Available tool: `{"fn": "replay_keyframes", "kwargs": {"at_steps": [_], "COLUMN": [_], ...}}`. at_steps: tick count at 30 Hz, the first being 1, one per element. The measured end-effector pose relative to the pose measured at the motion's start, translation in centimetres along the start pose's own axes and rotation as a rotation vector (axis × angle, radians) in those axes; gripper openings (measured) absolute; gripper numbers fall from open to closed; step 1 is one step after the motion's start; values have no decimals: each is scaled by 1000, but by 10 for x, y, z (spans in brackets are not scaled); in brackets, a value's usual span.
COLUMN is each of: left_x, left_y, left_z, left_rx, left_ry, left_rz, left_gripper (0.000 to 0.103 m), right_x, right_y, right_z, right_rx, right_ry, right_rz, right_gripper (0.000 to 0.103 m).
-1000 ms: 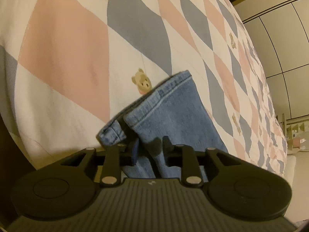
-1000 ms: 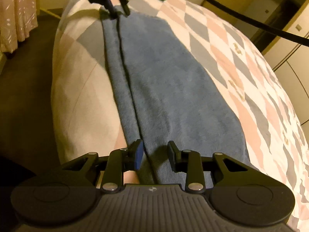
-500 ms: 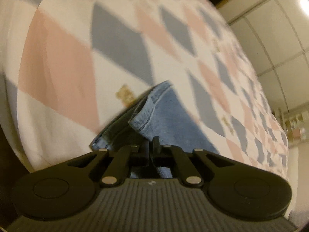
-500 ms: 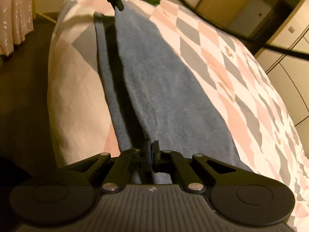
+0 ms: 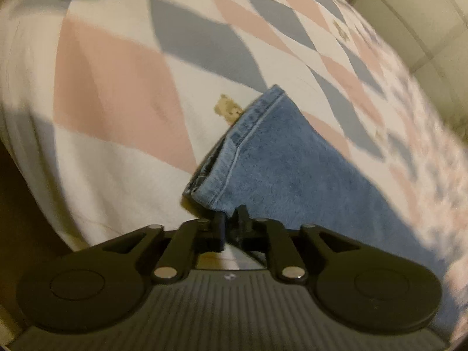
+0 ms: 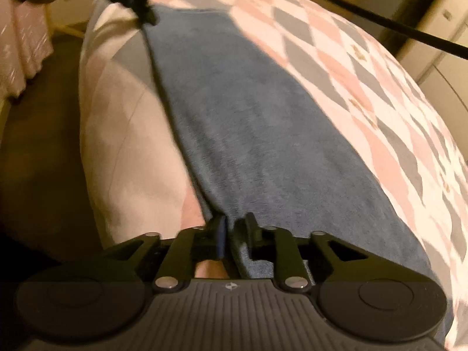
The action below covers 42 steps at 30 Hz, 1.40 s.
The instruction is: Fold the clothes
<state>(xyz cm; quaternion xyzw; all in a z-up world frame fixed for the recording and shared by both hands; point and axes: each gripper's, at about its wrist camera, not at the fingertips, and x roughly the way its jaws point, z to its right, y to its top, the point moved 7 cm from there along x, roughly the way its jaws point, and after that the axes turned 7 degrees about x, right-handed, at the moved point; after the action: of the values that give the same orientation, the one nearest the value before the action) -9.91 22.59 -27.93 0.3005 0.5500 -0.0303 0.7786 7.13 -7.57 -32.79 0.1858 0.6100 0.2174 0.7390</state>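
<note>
Clenched on the near side of the blue garment (image 6: 263, 131): the right gripper (image 6: 235, 225) at one end, the left gripper (image 5: 231, 219) at the other. Called for lifting both ends evenly, cloth taut between. Lay long and flat along the bed's (image 6: 122, 146) near edge, seemingly doubled lengthwise through the blur; stitched hem, soft nap.
</note>
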Motion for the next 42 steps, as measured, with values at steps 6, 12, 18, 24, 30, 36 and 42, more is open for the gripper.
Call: {"fn": "replay_keyframes", "kwargs": {"at_steps": [6, 12, 18, 24, 30, 36, 42], "left_x": [-26, 26, 54, 55, 56, 39, 58], "left_y": [-12, -46, -77, -127, -177, -188, -176], "left_z": [70, 179, 232, 325, 418, 449, 419], "left_rx": [299, 457, 597, 739, 880, 932, 842], "left_ry": [-58, -222, -101, -193, -287, -277, -59], "left_rz": [-26, -89, -93, -129, -166, -130, -264], "left_gripper": [9, 11, 14, 13, 15, 16, 18], "right_x": [-38, -57, -101, -148, -149, -184, -167], "right_y": [-10, -84, -205, -257, -314, -311, -314], "right_z": [51, 151, 222, 267, 297, 313, 314], "right_rx": [256, 671, 944, 1026, 932, 1057, 1098], "right_ry": [-56, -272, -434, -483, -542, -494, -461], "right_rz": [79, -2, -130, -57, -141, -42, -178], "right_gripper": [37, 37, 44, 44, 39, 46, 49]}}
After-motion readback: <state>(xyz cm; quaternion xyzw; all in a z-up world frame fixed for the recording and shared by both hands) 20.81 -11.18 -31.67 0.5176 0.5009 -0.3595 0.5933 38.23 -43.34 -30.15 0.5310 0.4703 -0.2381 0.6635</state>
